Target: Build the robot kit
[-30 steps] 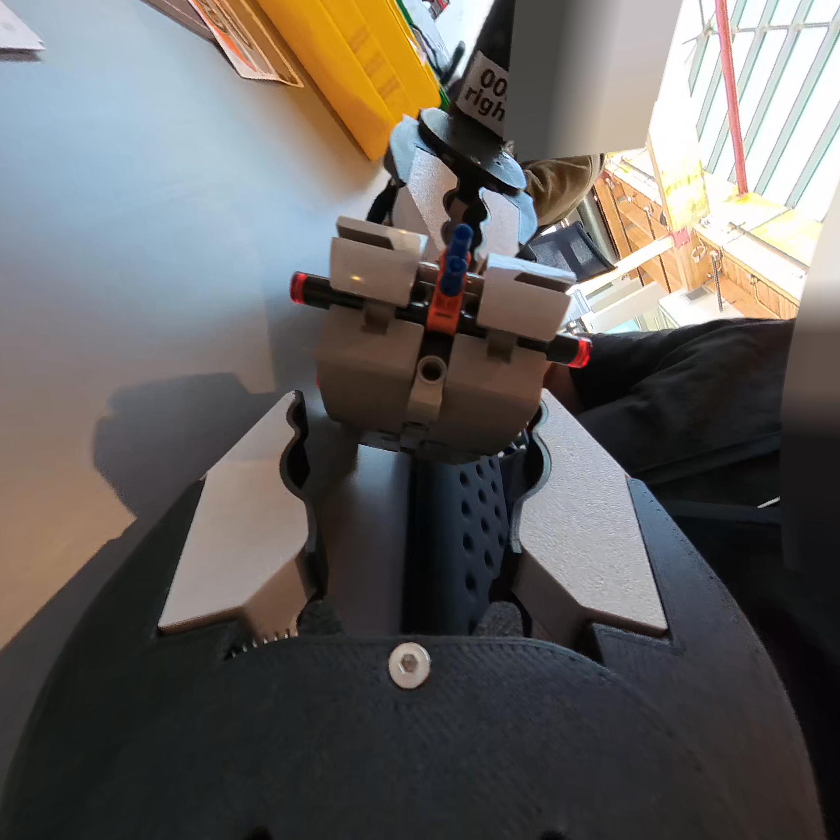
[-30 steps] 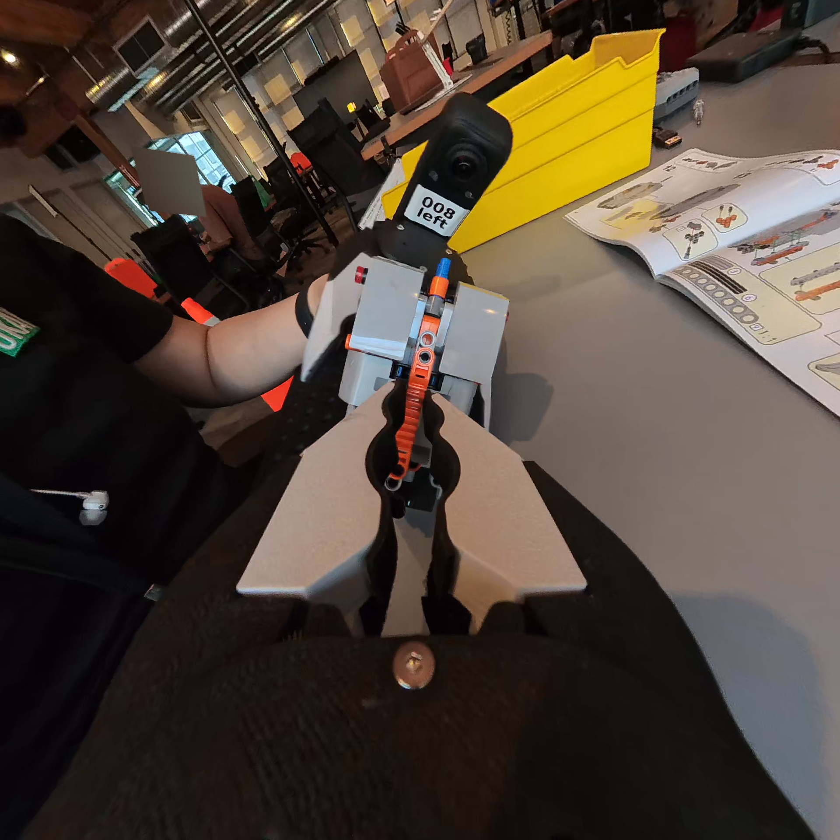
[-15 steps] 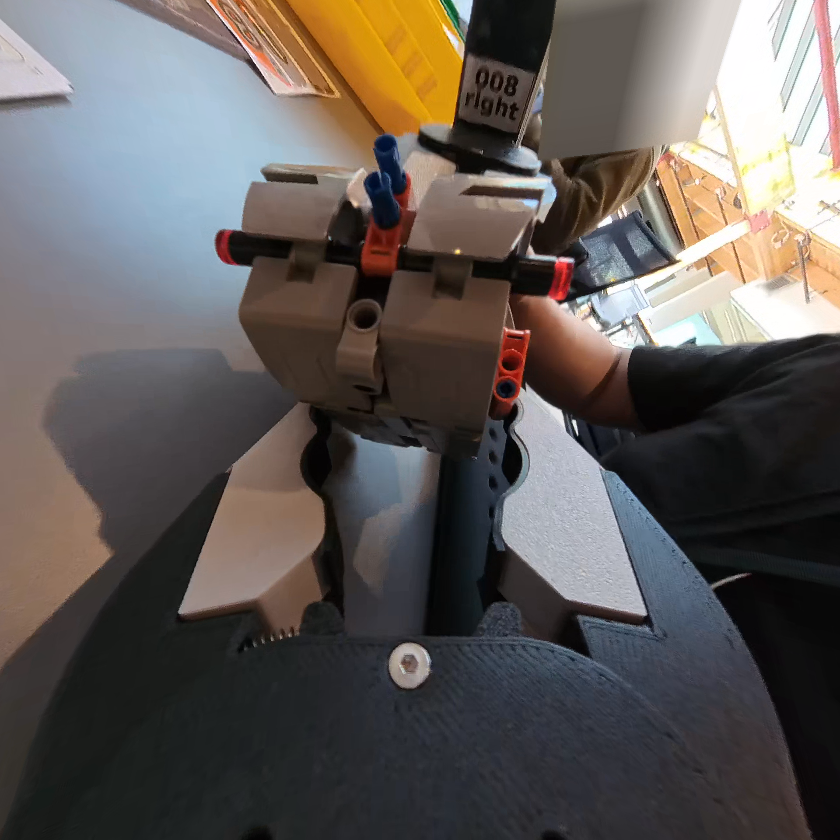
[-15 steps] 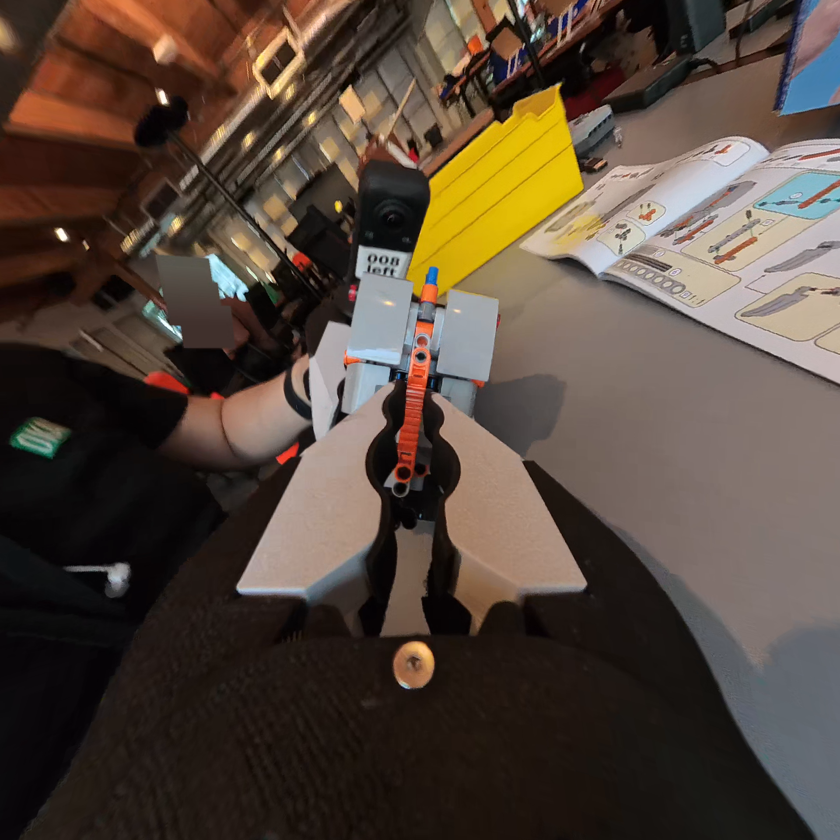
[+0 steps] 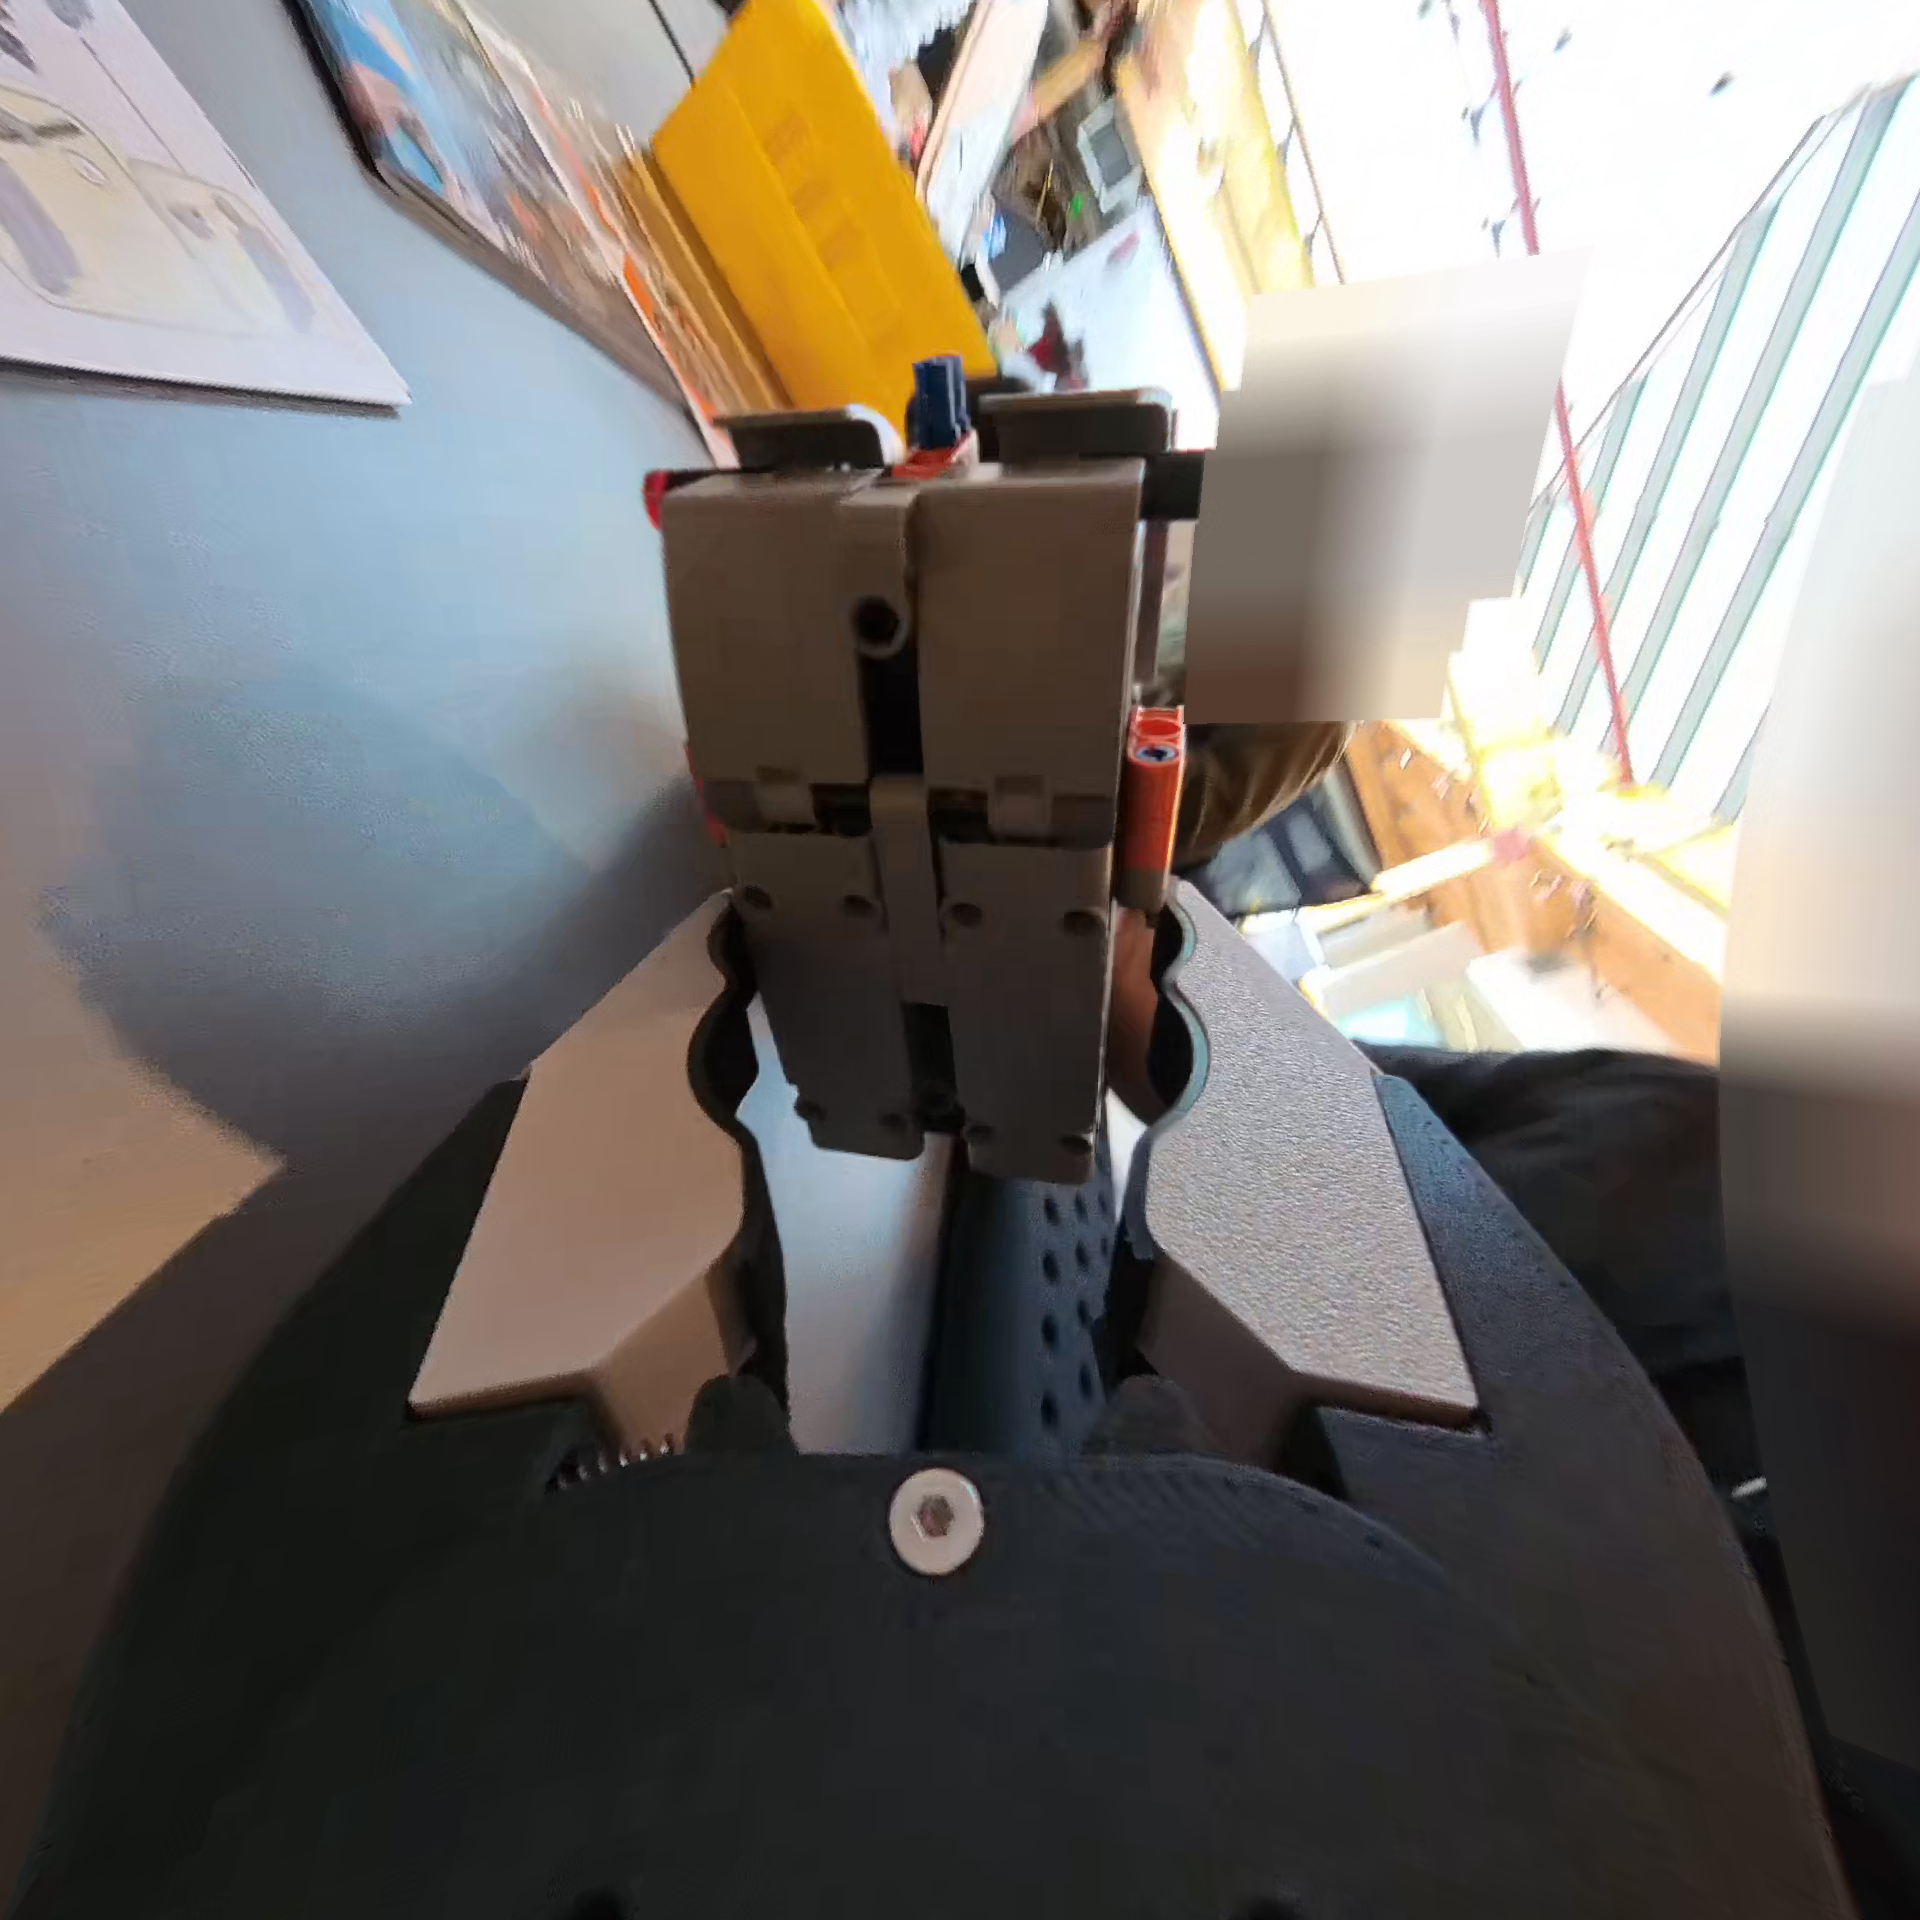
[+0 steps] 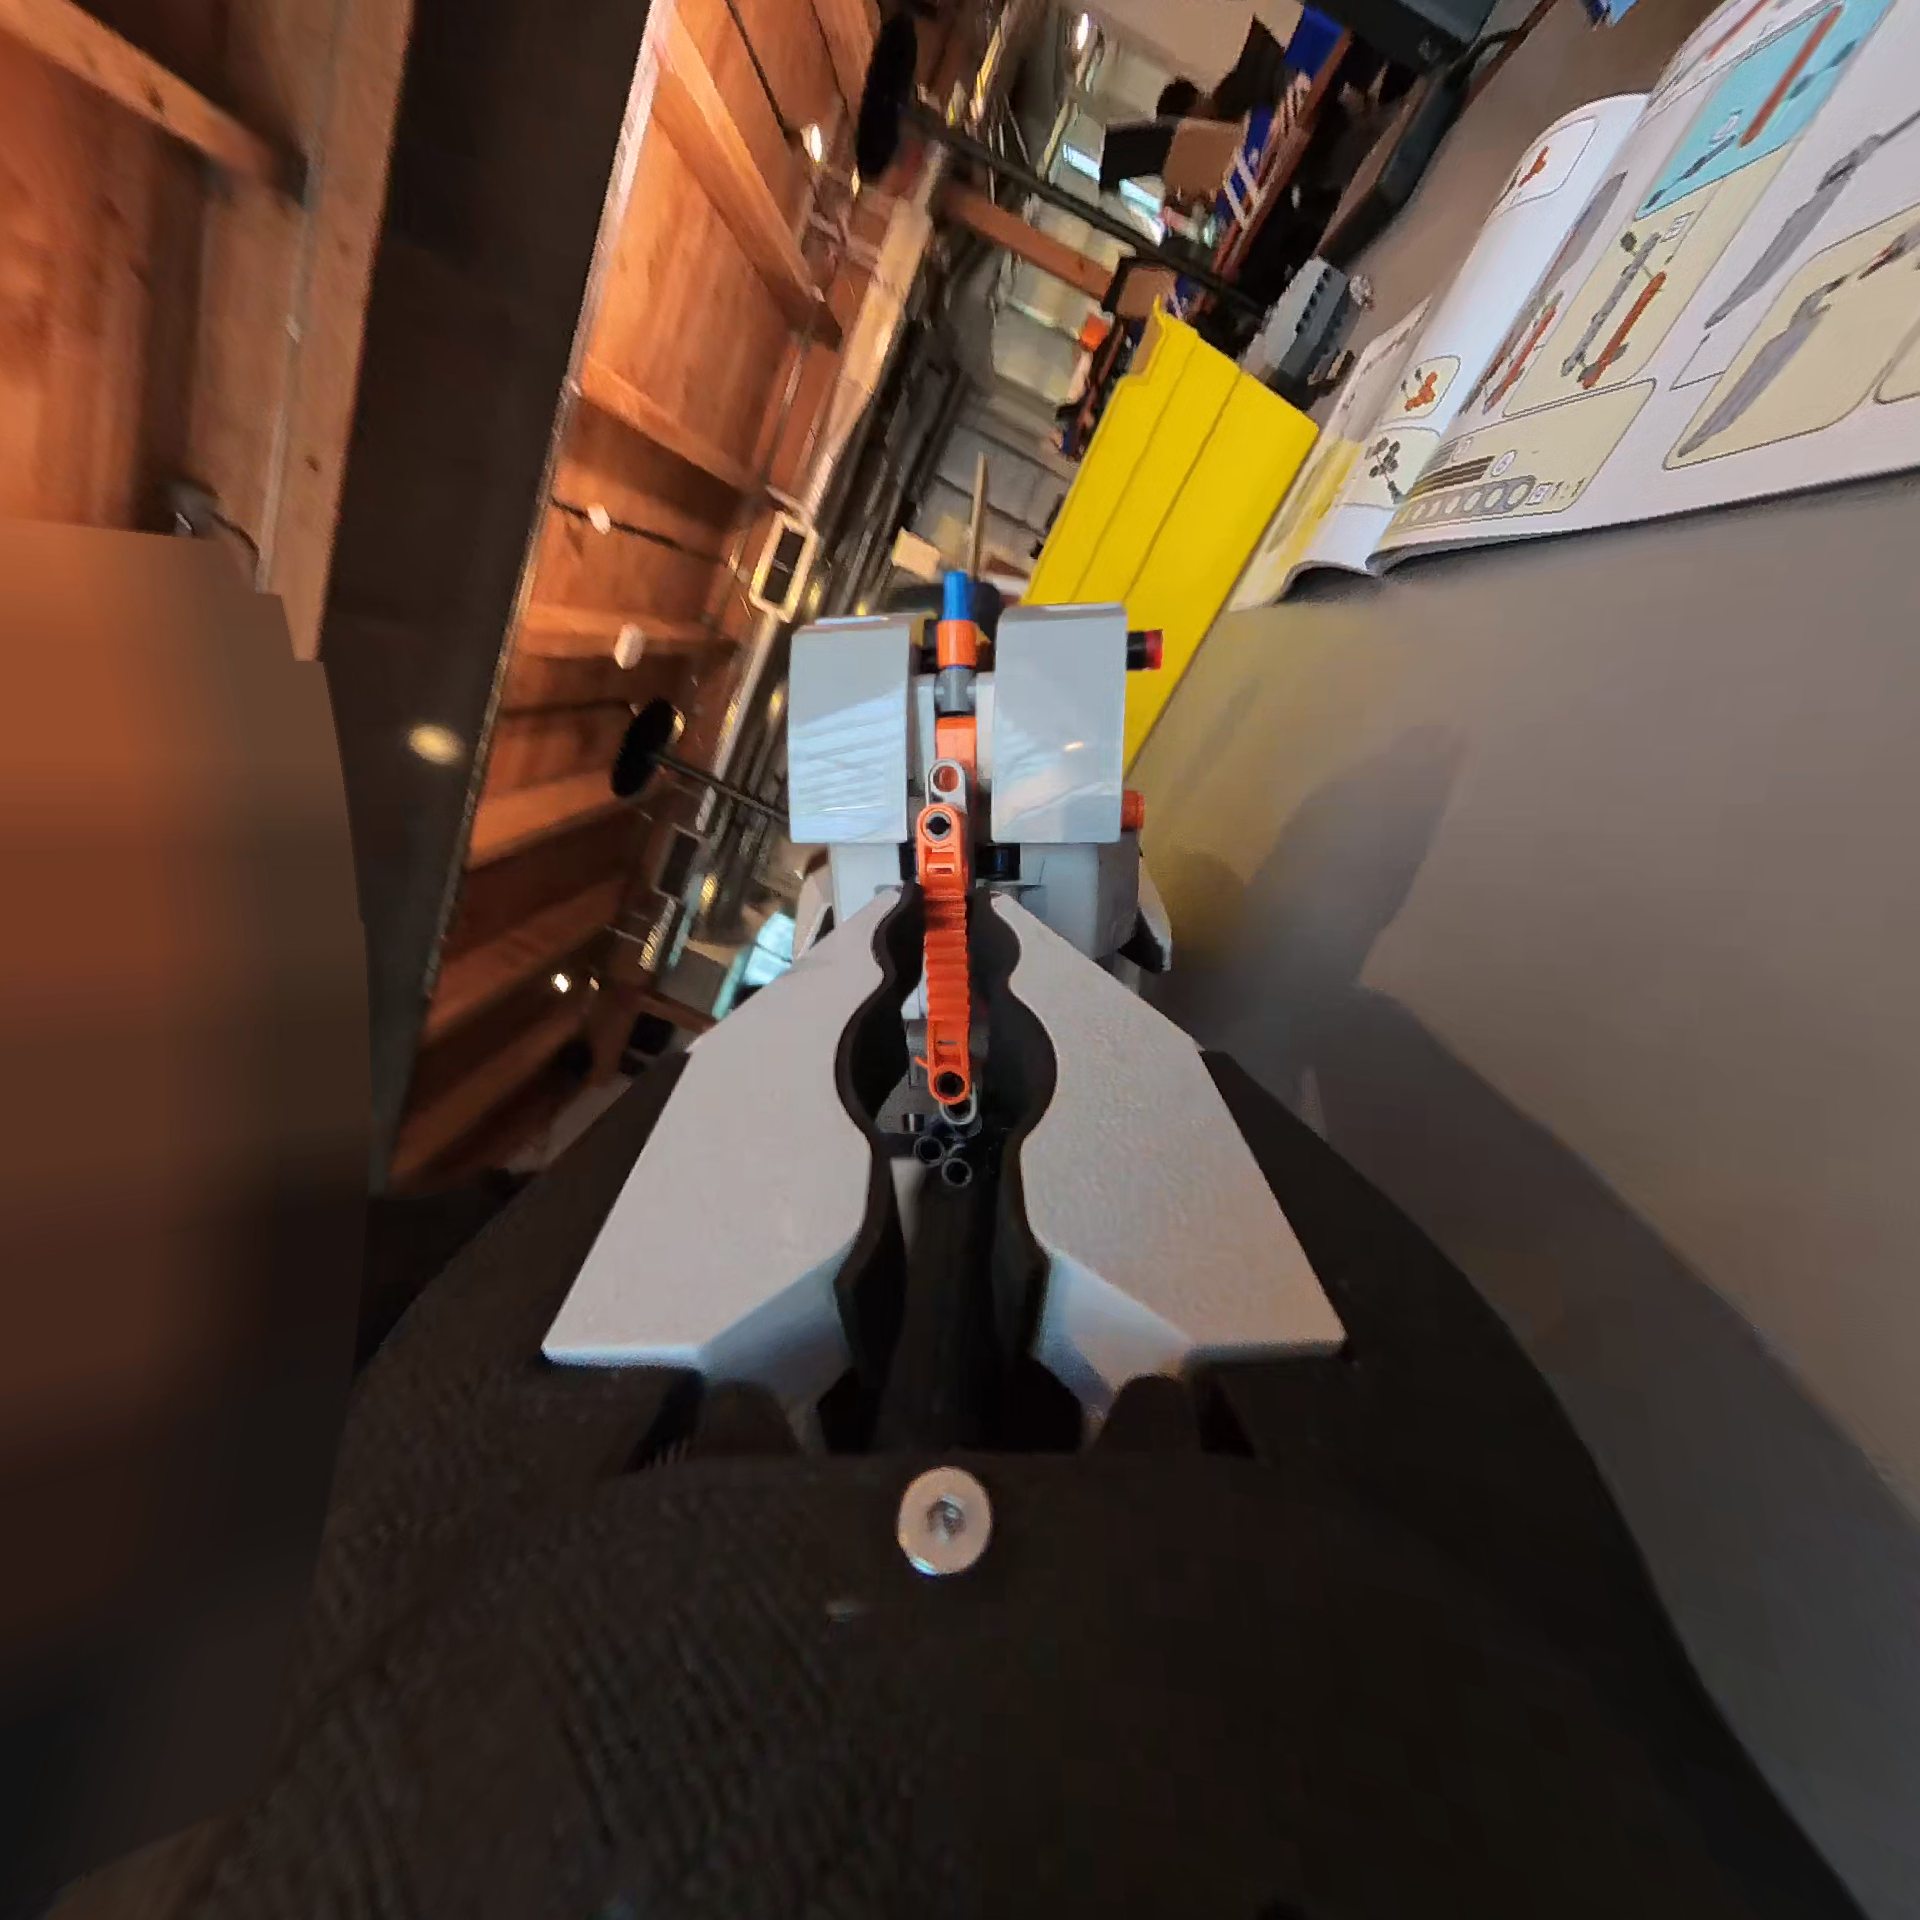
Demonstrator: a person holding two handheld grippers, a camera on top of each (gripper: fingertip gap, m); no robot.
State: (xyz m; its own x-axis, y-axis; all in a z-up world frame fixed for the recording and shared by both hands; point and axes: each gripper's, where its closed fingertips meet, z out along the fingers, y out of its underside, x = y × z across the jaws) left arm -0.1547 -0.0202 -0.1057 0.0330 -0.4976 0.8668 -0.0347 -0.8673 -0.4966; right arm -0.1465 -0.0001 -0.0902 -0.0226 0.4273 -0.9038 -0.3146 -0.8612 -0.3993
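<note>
A grey brick model (image 5: 904,727) with an orange beam, red-tipped black axle and blue pins (image 5: 935,390) is held in the air above the grey table (image 5: 312,675). My right gripper (image 6: 940,914) is shut on the model's orange toothed beam (image 6: 948,966); the grey panels (image 6: 1060,727) stand just beyond its fingertips. My left gripper (image 5: 940,935) is open. Its fingers flank the model's lower end, with a small gap showing on the right side. The model hides the right gripper in the left wrist view.
A yellow bin (image 5: 810,229) stands at the table's far side, also in the right wrist view (image 6: 1174,488). An open instruction booklet (image 6: 1662,312) lies on the table (image 6: 1558,831); its corner shows in the left wrist view (image 5: 156,239). A person's black sleeve (image 5: 1558,1143) is at right. Only a small space, under 4 cm, lies between the two pairs of fingers.
Both grippers have rolled and swung together. The model has tipped relative to the left gripper, now showing its long flat side, and sits deeper between the left fingers. The right grip is unchanged.
</note>
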